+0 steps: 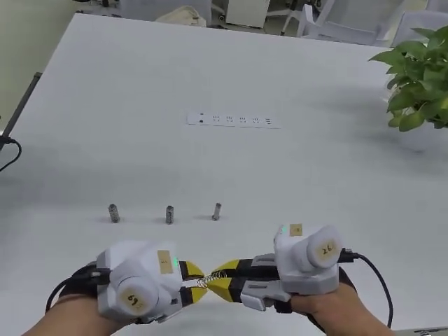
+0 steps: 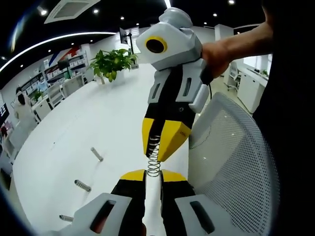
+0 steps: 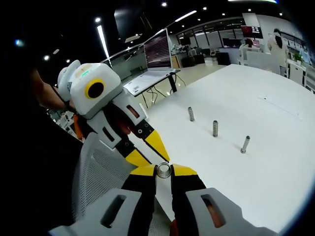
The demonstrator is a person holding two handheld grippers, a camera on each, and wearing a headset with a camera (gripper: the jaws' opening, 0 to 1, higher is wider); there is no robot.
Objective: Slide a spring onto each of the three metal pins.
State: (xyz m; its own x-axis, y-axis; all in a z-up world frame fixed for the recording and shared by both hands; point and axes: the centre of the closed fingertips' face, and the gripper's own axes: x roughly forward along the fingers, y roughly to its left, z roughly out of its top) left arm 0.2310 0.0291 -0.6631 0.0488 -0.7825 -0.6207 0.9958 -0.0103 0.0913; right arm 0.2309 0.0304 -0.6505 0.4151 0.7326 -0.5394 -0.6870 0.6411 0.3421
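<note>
Spring [image 1: 205, 282] is clamped at one end by the left gripper [image 2: 153, 175], at the other by the right gripper [image 3: 164, 172], tips facing.

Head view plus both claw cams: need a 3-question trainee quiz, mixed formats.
1. Pick one: what do the left claw and the right claw both grip? A) the spring B) a cable C) a screwdriver
2. True or false: the power strip lies between the metal pins and the claws.
3. Fill in: ___ pins stand upright on the table.
Key: 1 A. 2 false, the strip lies beyond the pins. 3 three.
</note>
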